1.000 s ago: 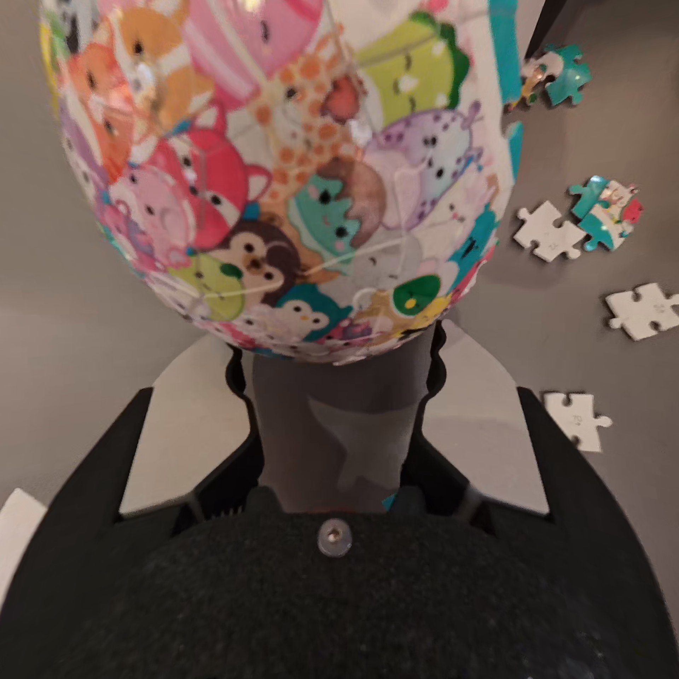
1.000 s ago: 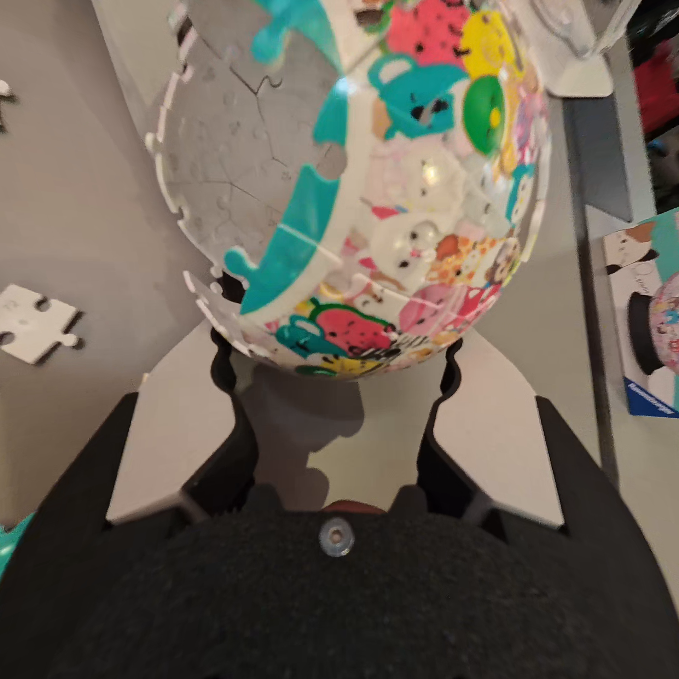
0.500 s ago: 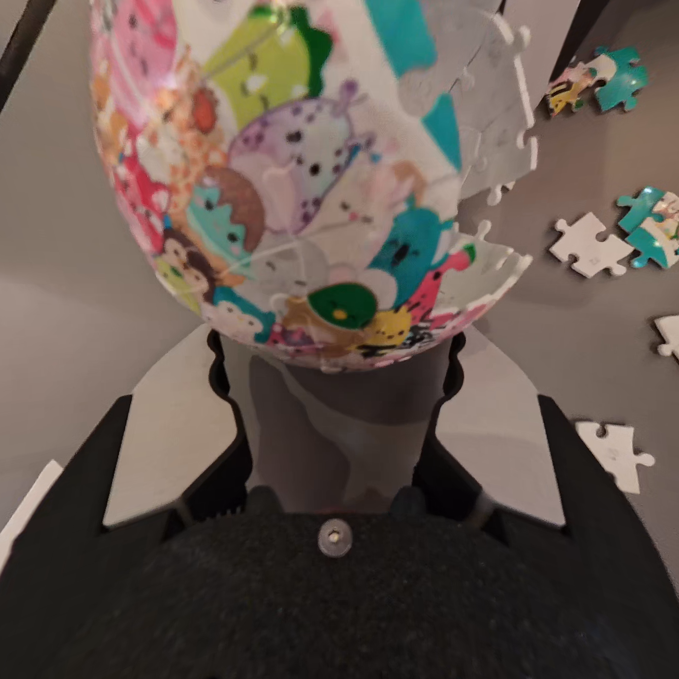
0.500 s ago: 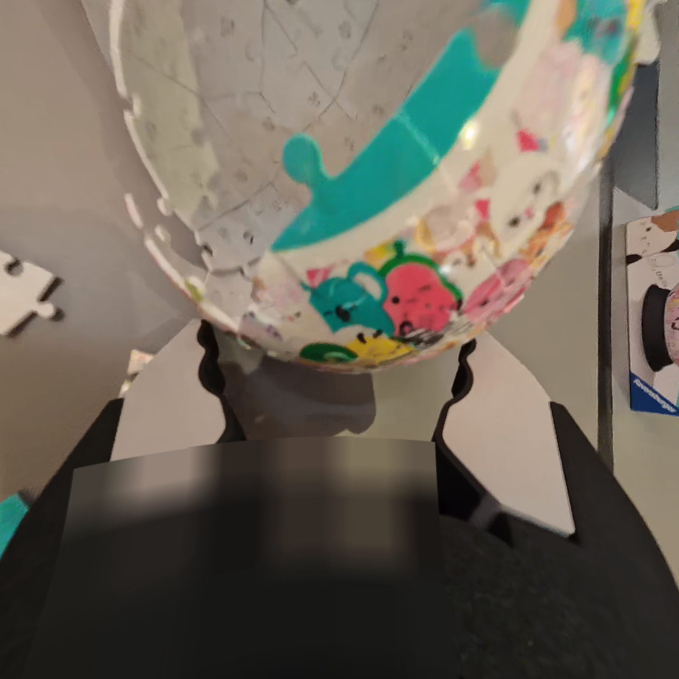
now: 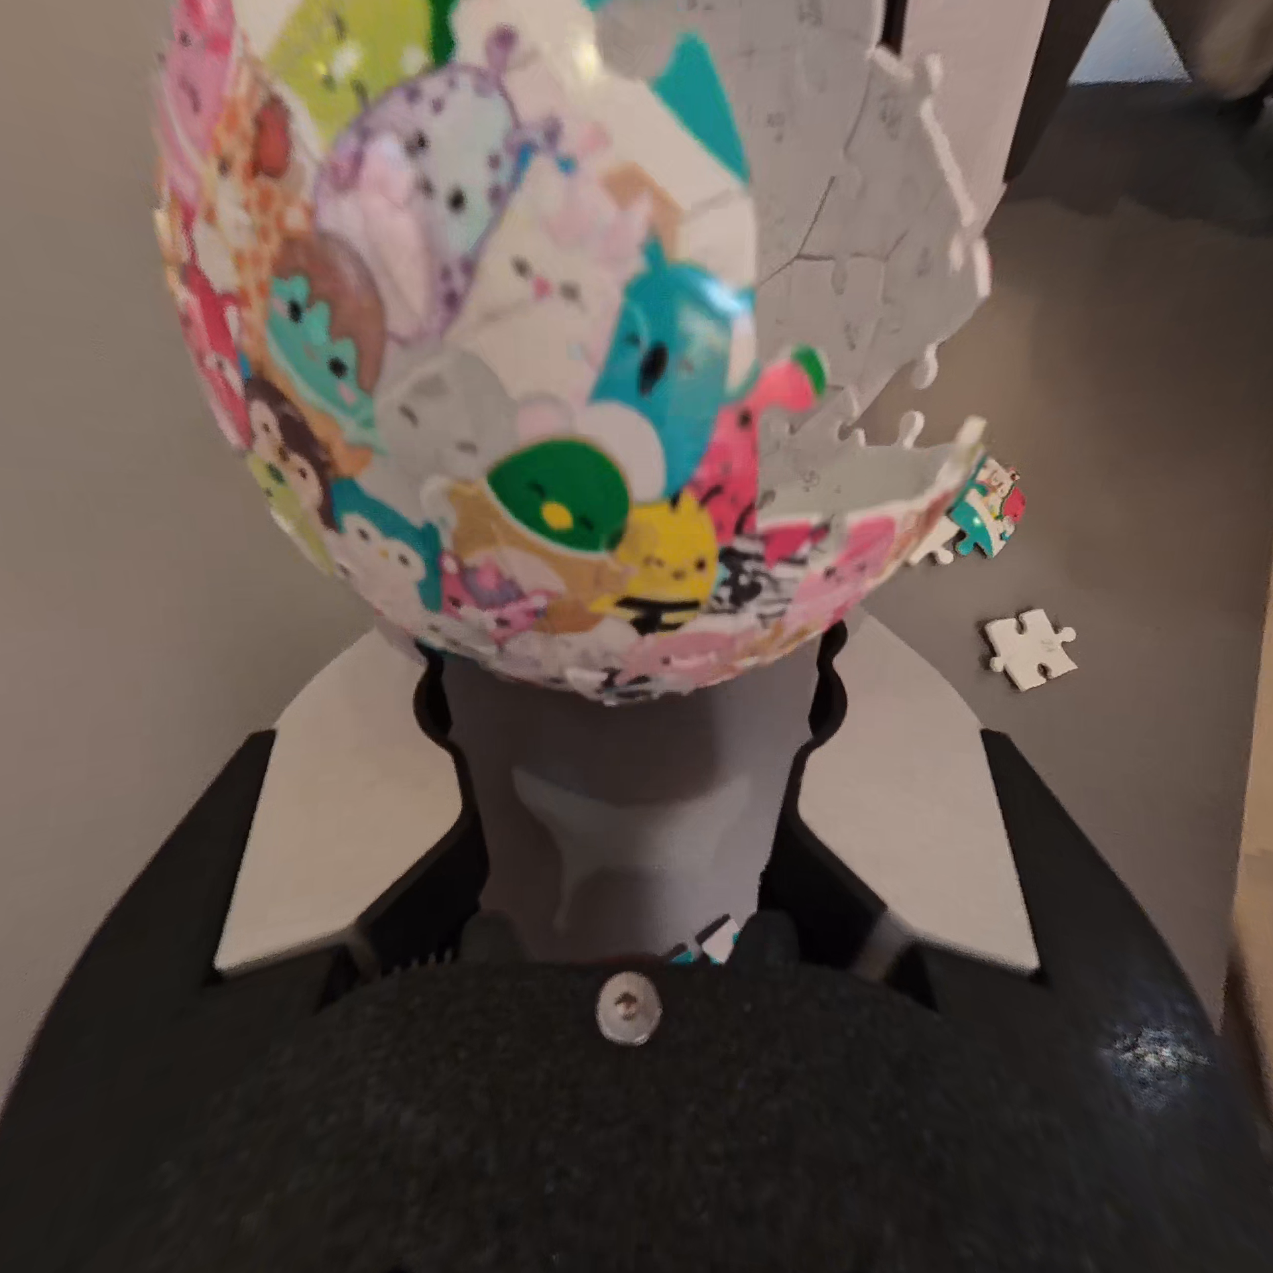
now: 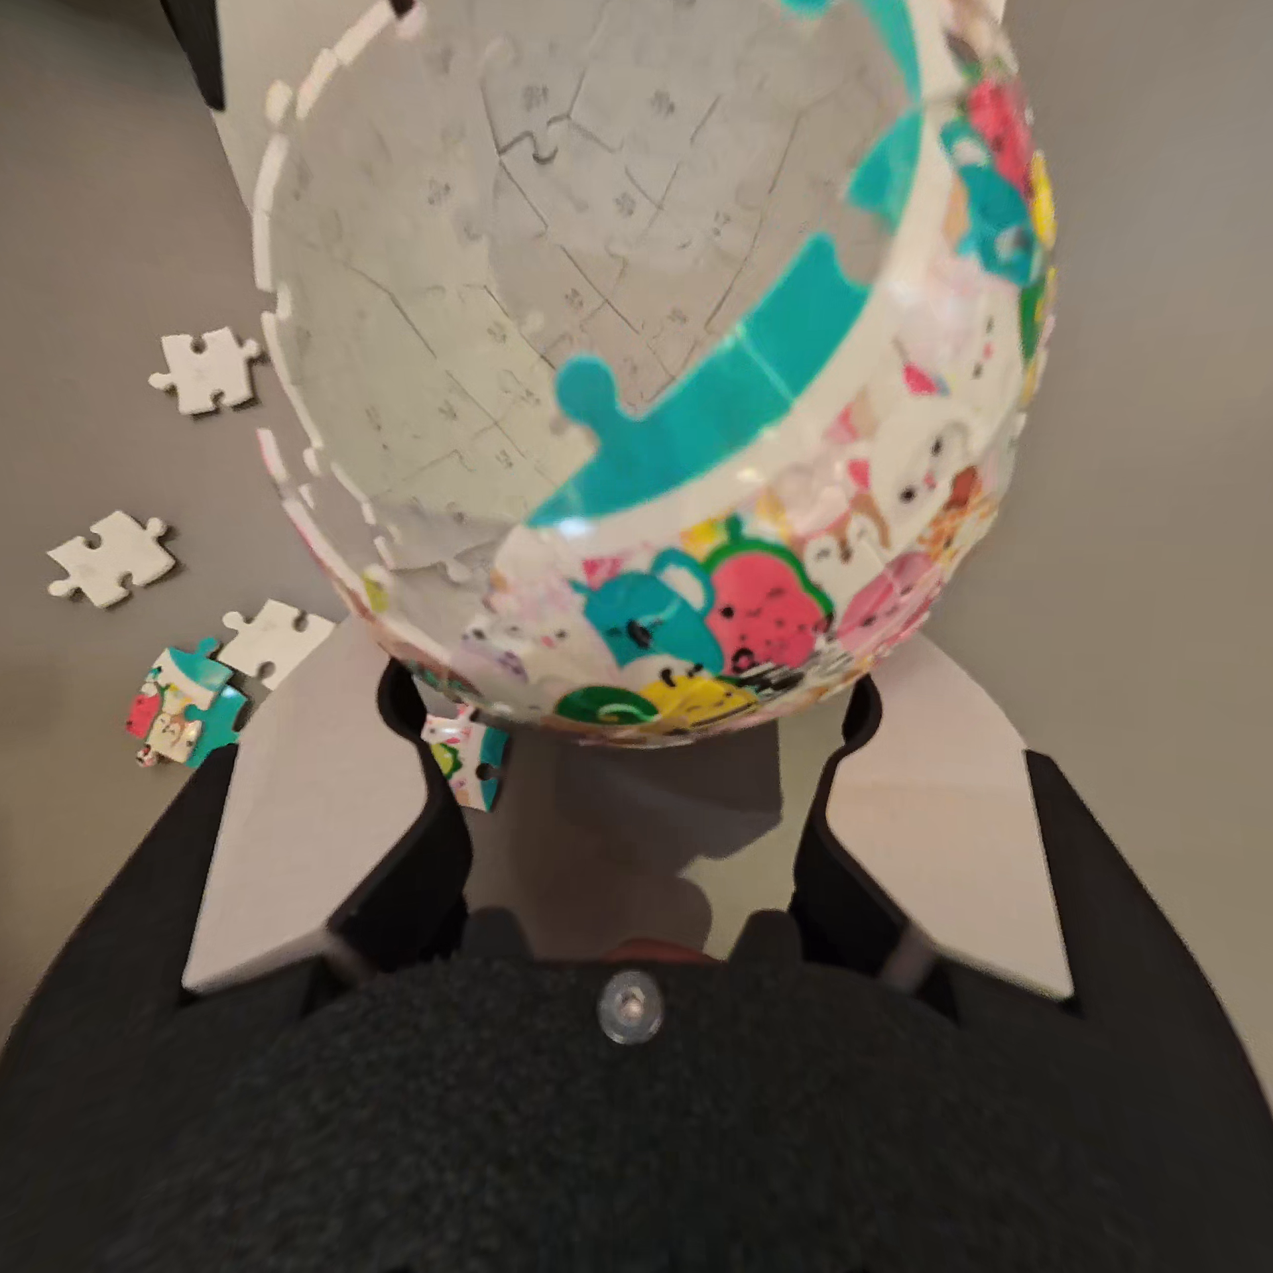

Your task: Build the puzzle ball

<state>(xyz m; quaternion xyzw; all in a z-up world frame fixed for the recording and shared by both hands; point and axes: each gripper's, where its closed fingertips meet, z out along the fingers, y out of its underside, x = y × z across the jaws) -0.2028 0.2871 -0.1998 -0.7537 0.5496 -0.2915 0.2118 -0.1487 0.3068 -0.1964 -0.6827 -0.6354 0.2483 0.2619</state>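
Only on the right, three white pieces (image 6: 207,368) flank the ball (image 6: 620,344).

No legible writing anywhere.

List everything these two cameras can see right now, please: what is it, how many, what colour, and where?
puzzle ball: one, unfinished, cartoon animals outside, white inside; fills the upper middle of both views, its open gap showing.
white-side-up pieces: three, on the grey table left of the ball in the right wrist view; one shows in the left wrist view.
coloured joined pieces: one small teal and pink cluster, lower left in the right wrist view.
coloured piece: one, under the ball by the right gripper's finger.
table: grey.
left gripper: black, open, beneath the ball.
right gripper: black, open, beneath the ball.
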